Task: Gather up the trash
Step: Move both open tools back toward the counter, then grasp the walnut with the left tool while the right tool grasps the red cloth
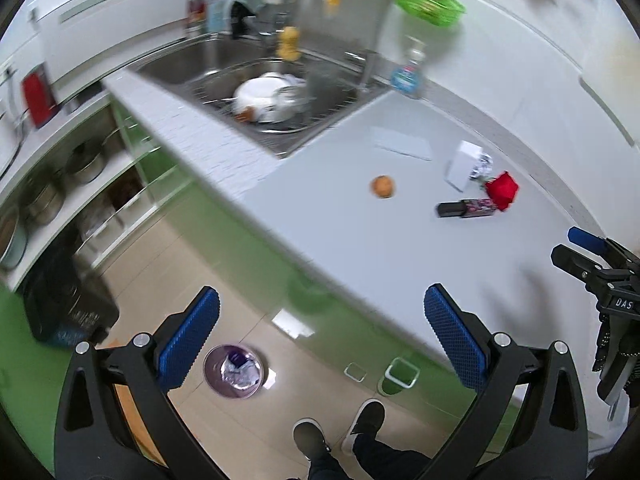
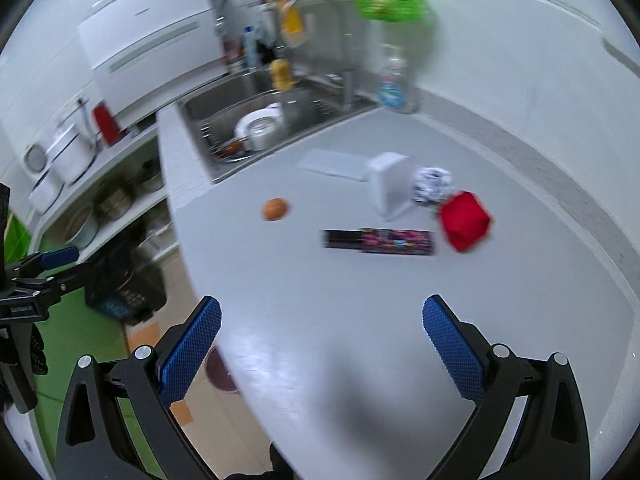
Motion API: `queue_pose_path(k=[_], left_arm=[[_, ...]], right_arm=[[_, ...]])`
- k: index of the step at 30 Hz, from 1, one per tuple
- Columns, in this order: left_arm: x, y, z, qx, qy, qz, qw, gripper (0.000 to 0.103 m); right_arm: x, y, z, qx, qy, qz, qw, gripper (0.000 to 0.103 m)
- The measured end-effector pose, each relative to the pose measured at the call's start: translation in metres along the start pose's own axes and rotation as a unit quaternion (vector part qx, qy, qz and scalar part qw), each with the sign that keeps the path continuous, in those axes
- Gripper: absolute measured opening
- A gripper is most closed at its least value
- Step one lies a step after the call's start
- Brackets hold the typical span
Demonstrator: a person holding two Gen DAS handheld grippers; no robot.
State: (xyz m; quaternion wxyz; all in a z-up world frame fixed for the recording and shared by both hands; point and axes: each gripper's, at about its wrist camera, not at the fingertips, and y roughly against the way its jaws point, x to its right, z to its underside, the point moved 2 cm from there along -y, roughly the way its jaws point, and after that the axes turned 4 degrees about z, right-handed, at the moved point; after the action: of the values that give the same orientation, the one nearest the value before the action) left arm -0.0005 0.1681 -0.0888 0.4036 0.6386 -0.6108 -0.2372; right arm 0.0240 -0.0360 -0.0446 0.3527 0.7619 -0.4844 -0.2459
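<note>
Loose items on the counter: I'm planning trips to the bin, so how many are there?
6: a brown round item, a dark printed box, a red item, crumpled paper, a white container, a flat white sheet. More may be hidden behind the container.

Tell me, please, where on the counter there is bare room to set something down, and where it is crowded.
The near counter, from the dark patterned box to the front edge, is bare. Also free: the strip between the small orange fruit and the sink. Crowded: the white container, crumpled paper and red object cluster.
</note>
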Motion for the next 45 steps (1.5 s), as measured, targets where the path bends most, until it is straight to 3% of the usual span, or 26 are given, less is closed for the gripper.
queue_pose_path(k=[4, 12, 20, 29, 30, 31, 33, 36, 41, 43, 45], left_arm=[[0.026, -0.026, -0.02, -0.013, -0.015, 0.018, 0.9996, 0.1], [0.053, -0.093, -0.058, -0.04, -0.028, 0.012, 0.9987, 0.1], [0.064, -0.164, -0.088, -0.075, -0.031, 0.005, 0.9967, 0.1], [0.063, -0.211, -0.102, -0.098, -0.048, -0.024, 0.9937, 0.1], [0.062, -0.212, -0.102, -0.098, -0.048, -0.025, 0.9937, 0.097], [0.061, -0.214, -0.102, -0.099, -0.05, -0.027, 0.9935, 0.086], [0.061, -0.218, -0.1, -0.102, -0.055, -0.034, 0.9927, 0.074], [0.062, -0.217, -0.099, -0.097, -0.061, -0.043, 0.9924, 0.07], [0.059, -0.212, -0.096, -0.087, -0.069, -0.06, 0.9921, 0.048], [0.059, -0.21, -0.096, -0.085, -0.073, -0.059, 0.992, 0.032], [0.059, -0.209, -0.097, -0.088, -0.07, -0.054, 0.9922, 0.032]], right_arm=[[0.033, 0.0, 0.0, 0.001, -0.018, 0.014, 1.0, 0.097], [0.074, -0.012, 0.0, -0.011, -0.038, 0.016, 0.999, 0.097], [0.101, -0.027, -0.006, -0.022, -0.044, 0.008, 0.999, 0.097], [0.123, -0.04, -0.009, -0.031, -0.054, 0.008, 0.998, 0.097], [0.125, -0.041, -0.009, -0.031, -0.056, 0.007, 0.998, 0.097], [0.126, -0.042, -0.009, -0.032, -0.057, 0.006, 0.998, 0.097], [0.128, -0.045, -0.009, -0.034, -0.06, 0.004, 0.998, 0.097], [0.129, -0.05, -0.009, -0.038, -0.062, 0.0, 0.997, 0.097], [0.125, -0.055, -0.012, -0.04, -0.06, -0.006, 0.997, 0.097], [0.123, -0.057, -0.014, -0.041, -0.058, -0.007, 0.997, 0.097], [0.122, -0.06, -0.016, -0.042, -0.056, -0.008, 0.997, 0.097]])
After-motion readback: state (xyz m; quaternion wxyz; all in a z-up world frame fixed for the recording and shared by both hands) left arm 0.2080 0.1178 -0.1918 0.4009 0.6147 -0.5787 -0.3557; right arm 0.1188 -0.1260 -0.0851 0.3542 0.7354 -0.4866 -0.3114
